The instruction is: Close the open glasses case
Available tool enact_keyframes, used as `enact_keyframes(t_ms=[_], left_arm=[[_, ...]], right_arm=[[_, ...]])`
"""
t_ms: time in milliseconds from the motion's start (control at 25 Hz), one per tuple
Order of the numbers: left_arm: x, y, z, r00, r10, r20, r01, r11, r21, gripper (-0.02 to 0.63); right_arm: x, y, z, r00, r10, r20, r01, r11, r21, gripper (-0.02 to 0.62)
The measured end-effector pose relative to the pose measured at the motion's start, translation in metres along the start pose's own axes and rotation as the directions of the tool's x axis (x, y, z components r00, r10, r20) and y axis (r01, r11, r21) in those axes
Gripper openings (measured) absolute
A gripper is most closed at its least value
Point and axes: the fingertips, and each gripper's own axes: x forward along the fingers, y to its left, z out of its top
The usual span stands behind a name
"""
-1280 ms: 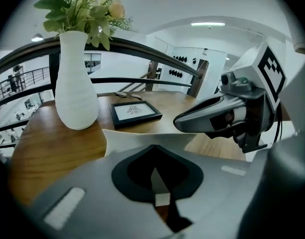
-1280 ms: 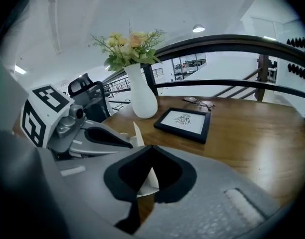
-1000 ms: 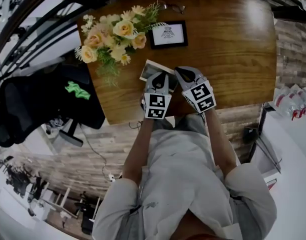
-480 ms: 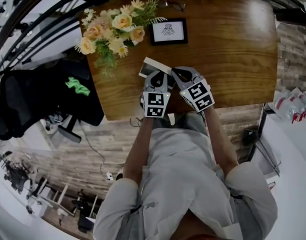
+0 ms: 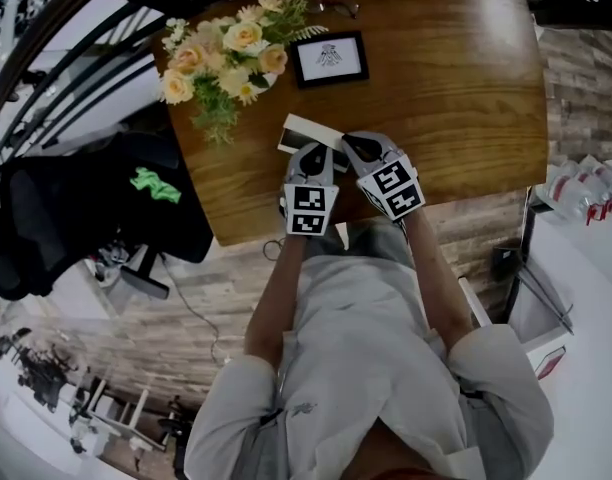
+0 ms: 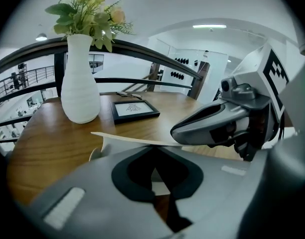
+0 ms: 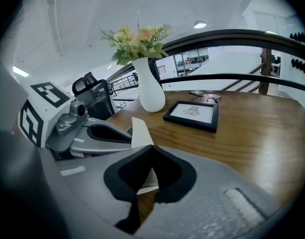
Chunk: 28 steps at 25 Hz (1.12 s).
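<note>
A cream glasses case (image 5: 308, 131) lies open on the wooden table (image 5: 466, 98), near its front edge. Both grippers sit over it side by side. My left gripper (image 5: 314, 154) has its jaws together, and their tips (image 6: 153, 148) sit right at the case, whose thin lid (image 6: 127, 138) stretches flat just beyond them. My right gripper (image 5: 354, 146) is also shut. In the right gripper view the raised lid (image 7: 141, 131) stands just past its tips (image 7: 151, 147). Whether either pair of jaws pinches the lid is hidden. The right gripper's jaw (image 6: 212, 126) rests over the lid.
A white vase (image 6: 80, 83) of flowers (image 5: 226, 53) stands at the table's far left. A black picture frame (image 5: 329, 58) lies behind the case, with a pair of glasses (image 5: 338, 8) at the far edge. A black chair (image 5: 76, 208) stands left of the table.
Both grippers have stayed on the case with barely any shift. The head camera has drifted a little.
</note>
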Motion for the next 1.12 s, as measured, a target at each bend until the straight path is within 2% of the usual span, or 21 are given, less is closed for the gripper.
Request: enact_keyframes(t_ms=[560,1120], left_arm=[[-0.007,-0.002,-0.013,0.999,-0.047,-0.007,0.047,0.999,0.017,0.018],[-0.015,-0.003,-0.026,0.999,-0.046,-0.021,0.046,0.999,0.007,0.018]], right_arm=[[-0.001,0.011,-0.007,0.999,-0.048,-0.007,0.048,0.999,0.017,0.003],[-0.003,0.02,-0.016,0.999,-0.051,-0.016,0.051,0.998,0.02,0.003]])
